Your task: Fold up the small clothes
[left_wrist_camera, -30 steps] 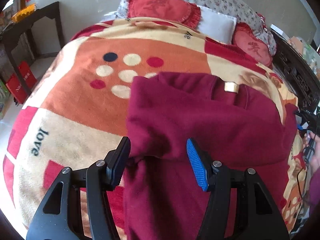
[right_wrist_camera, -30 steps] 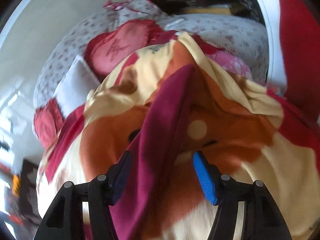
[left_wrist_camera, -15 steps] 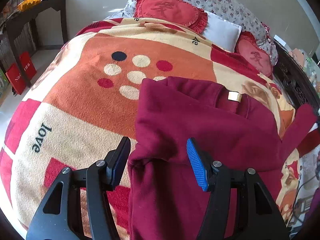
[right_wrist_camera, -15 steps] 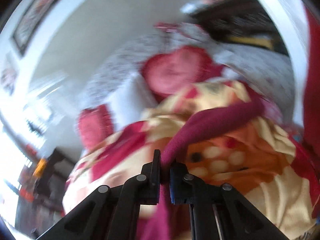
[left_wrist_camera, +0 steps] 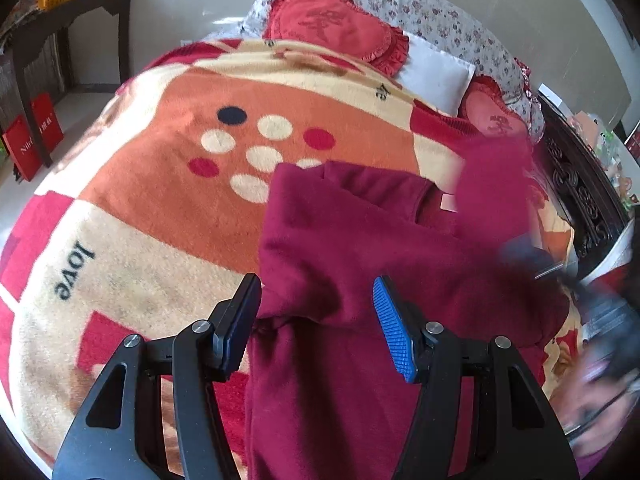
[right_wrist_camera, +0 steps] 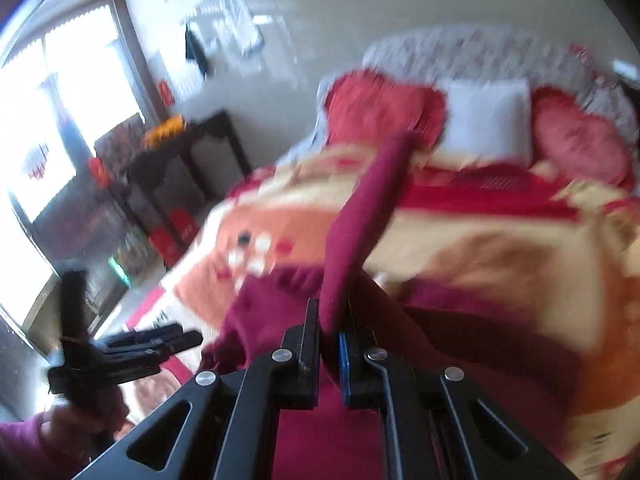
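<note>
A maroon sweatshirt lies on the patterned blanket of a bed. My left gripper hangs open just over its near left part, with fabric under the gap and neither pad pressing. In the right wrist view, my right gripper is shut on the sweatshirt's sleeve, which stands lifted off the blanket. Its jaws are opening a little, with the sleeve still pinched between them. The same lifted sleeve shows blurred at the right of the left wrist view. The left gripper also appears low on the left, held by a hand.
Red heart cushions and a white pillow lie at the head of the bed. A dark carved bed frame runs along the right. A dark side table and red bags stand left of the bed.
My right gripper shut on the sleeve, rolled, and swept it up and across over the sweatshirt. The left gripper stayed open in nearly the same place.
</note>
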